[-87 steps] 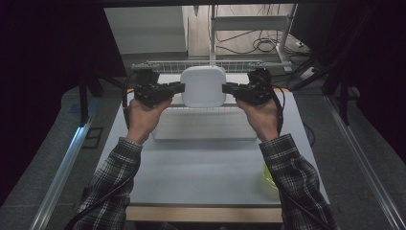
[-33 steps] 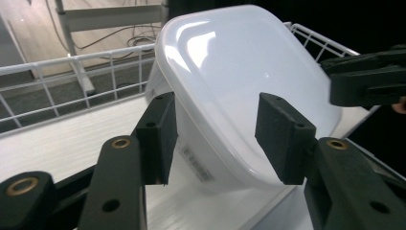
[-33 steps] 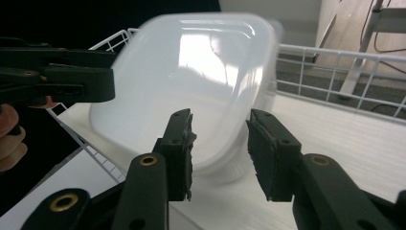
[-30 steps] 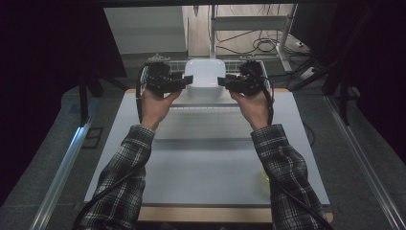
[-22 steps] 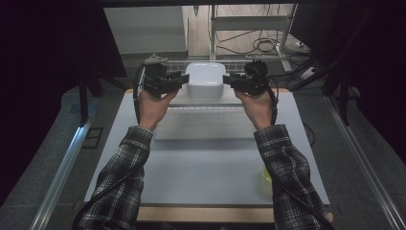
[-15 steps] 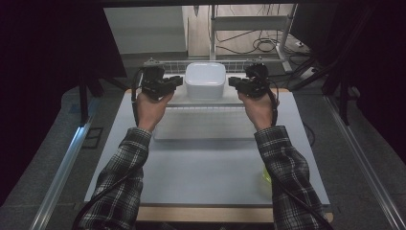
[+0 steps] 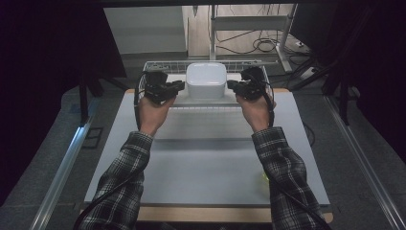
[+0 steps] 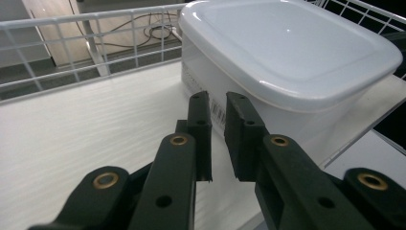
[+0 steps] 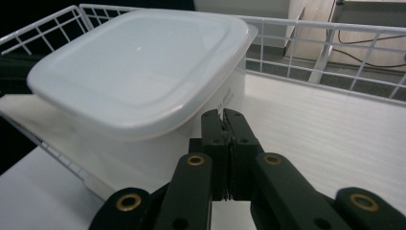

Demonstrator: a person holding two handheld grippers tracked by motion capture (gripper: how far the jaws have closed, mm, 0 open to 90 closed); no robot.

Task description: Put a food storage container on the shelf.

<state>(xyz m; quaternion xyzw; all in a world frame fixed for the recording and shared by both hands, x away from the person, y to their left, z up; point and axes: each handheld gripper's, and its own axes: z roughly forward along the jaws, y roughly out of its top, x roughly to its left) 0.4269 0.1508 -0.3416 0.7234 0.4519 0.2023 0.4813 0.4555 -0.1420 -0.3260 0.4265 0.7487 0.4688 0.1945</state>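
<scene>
On the white shelf of the wire rack (image 7: 158, 64) at the table's far edge sits the white lidded box (image 7: 206, 79). Beside it, the left gripper (image 7: 180, 86) has just been closing, almost shut on nothing; the right gripper (image 7: 231, 85) is closed and empty.
</scene>
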